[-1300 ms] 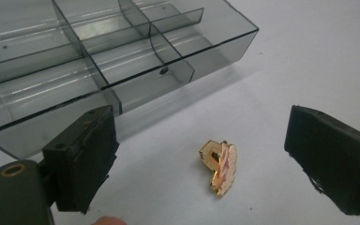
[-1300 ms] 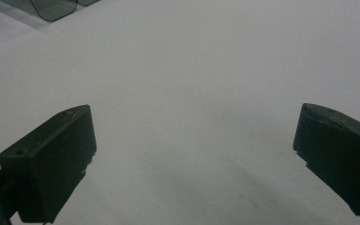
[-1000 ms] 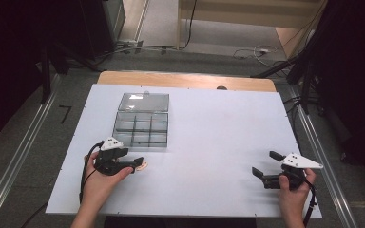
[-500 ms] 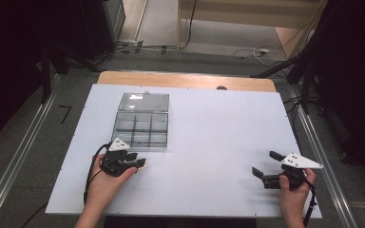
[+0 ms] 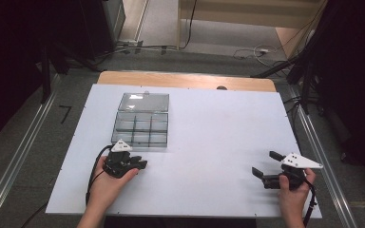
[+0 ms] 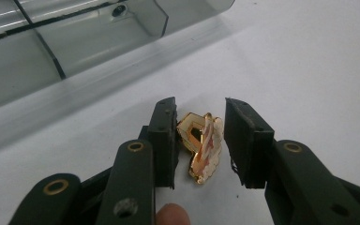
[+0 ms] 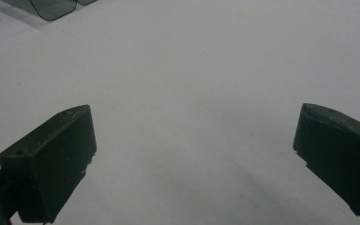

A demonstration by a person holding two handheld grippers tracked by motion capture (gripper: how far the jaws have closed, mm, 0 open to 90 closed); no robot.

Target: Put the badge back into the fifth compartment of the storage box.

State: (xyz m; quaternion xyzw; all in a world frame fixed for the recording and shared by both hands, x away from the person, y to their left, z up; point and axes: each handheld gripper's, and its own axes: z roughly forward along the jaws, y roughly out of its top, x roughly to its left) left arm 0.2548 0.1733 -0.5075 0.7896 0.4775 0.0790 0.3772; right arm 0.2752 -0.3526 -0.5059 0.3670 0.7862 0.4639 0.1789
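A small gold and pink enamel pin (image 6: 201, 145) stands on edge on the white table (image 5: 209, 123), between the jaws of my left gripper (image 6: 200, 105). Those jaws have just been closing, and both pads now sit against the pin's sides. In the high view the left gripper (image 5: 140, 165) is at the near left, just in front of a clear compartment box (image 5: 140, 128). My right gripper (image 5: 264, 163) rests at the near right with its jaws wide open. Between its pads (image 7: 51, 159) there is only bare table.
The box's lid (image 5: 144, 101) lies open behind it, and its front wall (image 6: 75, 42) is close ahead of the left jaws. A wooden board (image 5: 185, 80) borders the table's far edge. Metal rails run along both sides, and cables lie on the floor beyond.
My left gripper has slid a little to the right over the pin, which lay beside its tips before, and its jaws have narrowed around it. The right gripper has stayed put.
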